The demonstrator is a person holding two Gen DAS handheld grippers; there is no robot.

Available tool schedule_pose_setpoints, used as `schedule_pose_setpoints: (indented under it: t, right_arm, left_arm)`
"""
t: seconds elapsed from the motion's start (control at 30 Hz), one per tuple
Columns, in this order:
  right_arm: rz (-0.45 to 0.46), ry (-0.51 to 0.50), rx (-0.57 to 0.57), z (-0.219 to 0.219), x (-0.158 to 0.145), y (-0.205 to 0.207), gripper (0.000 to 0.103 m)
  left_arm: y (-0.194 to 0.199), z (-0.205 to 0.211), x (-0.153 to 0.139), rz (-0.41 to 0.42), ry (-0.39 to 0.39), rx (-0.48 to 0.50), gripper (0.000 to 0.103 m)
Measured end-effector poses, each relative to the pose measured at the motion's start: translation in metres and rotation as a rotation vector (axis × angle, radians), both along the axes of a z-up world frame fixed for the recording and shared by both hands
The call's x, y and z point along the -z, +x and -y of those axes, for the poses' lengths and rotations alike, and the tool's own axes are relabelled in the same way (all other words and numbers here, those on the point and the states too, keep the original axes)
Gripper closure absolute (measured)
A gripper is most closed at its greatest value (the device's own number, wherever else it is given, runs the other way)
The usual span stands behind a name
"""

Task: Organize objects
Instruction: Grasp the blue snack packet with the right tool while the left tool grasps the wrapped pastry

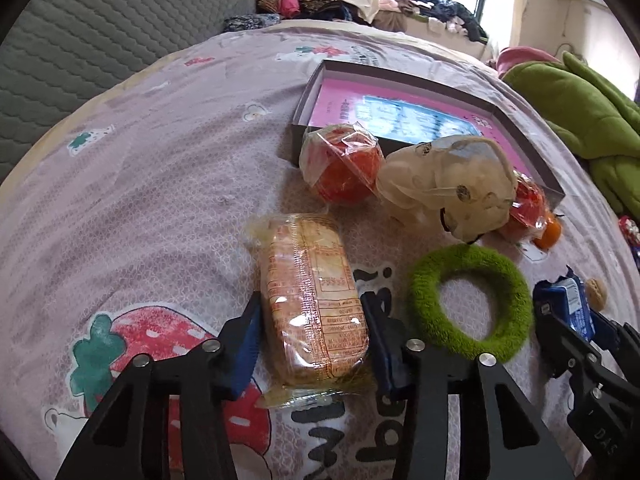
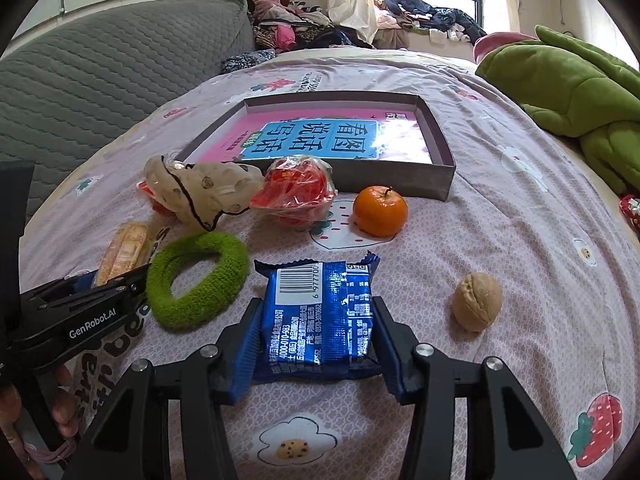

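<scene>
- The left gripper (image 1: 312, 316) is straddling the orange-printed cracker pack (image 1: 314, 304), which is lying on the strawberry-print bedsheet (image 1: 140, 184); its blue pads are sitting against both long sides of the pack, so it appears to be closing on it, though how firm the grip is cannot be told.
- The right gripper (image 2: 316, 320) is doing the same with the blue snack packet (image 2: 318, 320), a pad sitting at each side of the wrapper while the packet is lying flat on the sheet.
- Judging by this, the step in hand is the grasp itself: both packets are bracketed but not yet lifted.
- The likely destination is the shallow grey box (image 2: 440, 178) at the far side, which is holding a pink and blue book (image 2: 320, 140).
- Waiting between the grippers and the box are the green fuzzy ring (image 2: 200, 280), the cream cloth hat (image 2: 200, 192), a red wrapped item (image 2: 298, 192), the orange (image 2: 380, 210) and the walnut (image 2: 478, 300).
- The next move is calling for a secure squeeze, then a lift high enough to be clearing the hat and wrapped items before crossing to the box.
- Both wrappers are looking slick, so slipping is a risk.
</scene>
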State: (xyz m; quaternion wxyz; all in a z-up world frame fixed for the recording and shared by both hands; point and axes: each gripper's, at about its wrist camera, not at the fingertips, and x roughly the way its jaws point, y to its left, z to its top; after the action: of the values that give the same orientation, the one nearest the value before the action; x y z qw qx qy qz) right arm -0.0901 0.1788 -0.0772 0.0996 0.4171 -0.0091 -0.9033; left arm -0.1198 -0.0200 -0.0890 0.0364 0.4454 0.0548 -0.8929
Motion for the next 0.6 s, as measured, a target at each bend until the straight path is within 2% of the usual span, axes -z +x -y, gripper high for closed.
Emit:
schedule_pose_setpoints:
  t: [0.6]
  right_arm:
    - [-0.007, -0.018, -0.03, 0.002, -0.006, 0.011, 0.051]
  left_arm:
    - [0.031, 0.002, -0.007, -0.014, 0.047, 0.048, 0.058]
